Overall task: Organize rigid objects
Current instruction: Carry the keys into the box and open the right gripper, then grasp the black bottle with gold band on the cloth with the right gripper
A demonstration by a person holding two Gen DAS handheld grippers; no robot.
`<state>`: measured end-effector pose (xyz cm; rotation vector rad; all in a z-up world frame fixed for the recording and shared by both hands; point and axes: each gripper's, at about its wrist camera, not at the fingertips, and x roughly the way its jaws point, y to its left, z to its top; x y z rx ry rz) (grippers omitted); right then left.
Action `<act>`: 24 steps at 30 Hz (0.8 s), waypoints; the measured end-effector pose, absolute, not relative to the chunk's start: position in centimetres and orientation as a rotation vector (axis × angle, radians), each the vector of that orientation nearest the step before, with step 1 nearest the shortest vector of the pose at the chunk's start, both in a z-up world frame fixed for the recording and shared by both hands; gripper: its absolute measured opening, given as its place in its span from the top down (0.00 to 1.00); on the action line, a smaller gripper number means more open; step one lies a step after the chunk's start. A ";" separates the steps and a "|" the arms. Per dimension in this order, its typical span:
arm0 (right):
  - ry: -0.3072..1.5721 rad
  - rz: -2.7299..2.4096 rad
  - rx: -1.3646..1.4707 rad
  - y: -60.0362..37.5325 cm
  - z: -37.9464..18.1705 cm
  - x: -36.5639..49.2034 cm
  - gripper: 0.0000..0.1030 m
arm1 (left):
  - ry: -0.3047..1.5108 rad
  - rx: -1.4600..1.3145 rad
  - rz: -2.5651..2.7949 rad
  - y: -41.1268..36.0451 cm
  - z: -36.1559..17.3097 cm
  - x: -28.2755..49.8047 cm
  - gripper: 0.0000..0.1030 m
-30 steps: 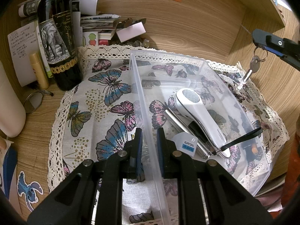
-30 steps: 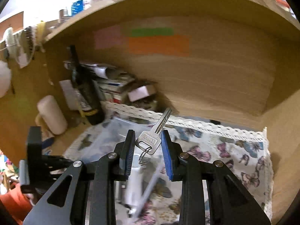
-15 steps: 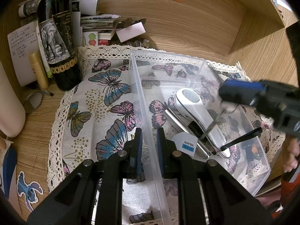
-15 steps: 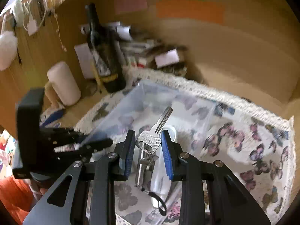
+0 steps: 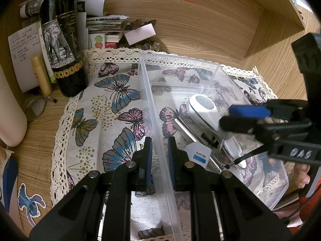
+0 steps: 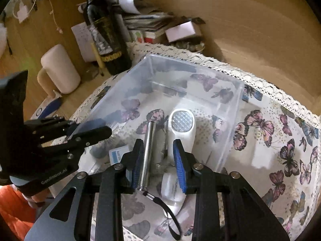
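My left gripper (image 5: 159, 150) is shut on the near left wall of a clear plastic box (image 5: 152, 108). Inside the box lie a white handheld device (image 6: 181, 126), a metal cylinder (image 6: 148, 148) and a white card with a blue label (image 5: 198, 154). My right gripper (image 6: 159, 156) hangs low over these, and its jaws are opening. A blurred grey shape (image 6: 160, 150), which looks like the key, sits loose between the pads and clear of both. In the left wrist view the right gripper (image 5: 238, 118) reaches in from the right above the device (image 5: 204, 108).
The box rests on a butterfly cloth with a lace edge (image 5: 112, 92). A dark wine bottle (image 5: 62, 40), a paper stack (image 5: 104, 24) and a white cylinder (image 6: 60, 68) stand at the back left. Wooden walls close in behind and on the right.
My right gripper came down from above into the box with the key clamped upright. Its jaws have now widened and the key no longer stands between the pads. The left gripper stayed put.
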<state>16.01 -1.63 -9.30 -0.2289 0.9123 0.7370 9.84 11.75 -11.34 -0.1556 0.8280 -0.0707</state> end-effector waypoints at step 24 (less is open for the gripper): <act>0.896 0.348 -0.089 -14.4 -9.0 12.2 0.23 | 0.827 -0.153 -0.073 11.6 -11.3 9.9 0.85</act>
